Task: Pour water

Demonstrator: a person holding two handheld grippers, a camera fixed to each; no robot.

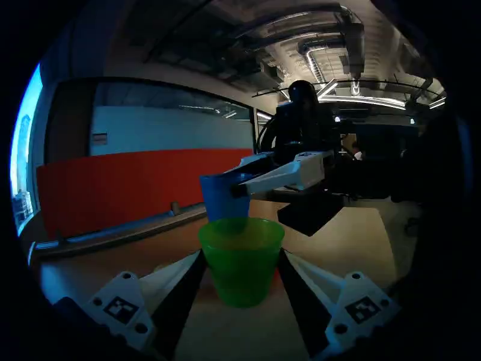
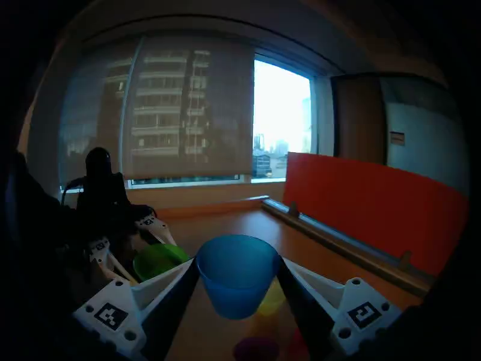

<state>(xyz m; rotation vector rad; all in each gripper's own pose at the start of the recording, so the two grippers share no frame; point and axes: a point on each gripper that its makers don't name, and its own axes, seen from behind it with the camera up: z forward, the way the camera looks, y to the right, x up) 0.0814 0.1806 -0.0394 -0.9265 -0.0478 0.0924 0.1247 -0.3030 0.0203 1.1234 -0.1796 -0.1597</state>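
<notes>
Lined up for the pour
Right gripper (image 2: pixel 237 265) clamps the blue cup (image 2: pixel 237 280), left gripper (image 1: pixel 242 256) the green cup (image 1: pixel 242 274); blue's upright just behind green's rim, next move is tipping it in

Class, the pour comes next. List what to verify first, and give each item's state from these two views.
1. Left gripper shut on green cup: ok, both fingers press its sides.
2. Right gripper shut on blue cup: ok, both fingers press its sides.
3. Green cup upright, mouth open: ok.
4. Blue cup over the green cup's mouth: cannot tell. The left gripper view puts it just behind the green rim, while the right gripper view shows the green cup off to one side.
5. Water in blue cup: cannot tell, no water surface can be made out.
</notes>
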